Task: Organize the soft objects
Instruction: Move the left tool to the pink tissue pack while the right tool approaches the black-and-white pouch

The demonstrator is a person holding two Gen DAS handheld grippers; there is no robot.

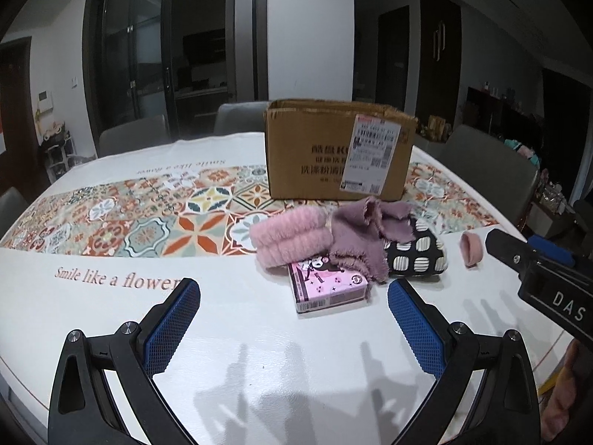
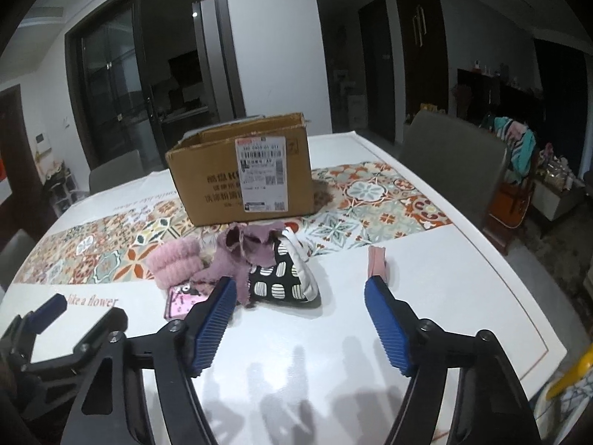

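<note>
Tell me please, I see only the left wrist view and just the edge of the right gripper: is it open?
Observer: Yes. The right gripper is wide open and holds nothing.
Operator: Is anything hidden behind the box?
Observer: A brown fuzzy thing shows at its right rear corner, on the patterned cloth. I cannot tell what it is.
Operator: Is the box open on top?
Observer: Yes, the top is open. Only an inner wall shows, so I cannot see what is inside.
</note>
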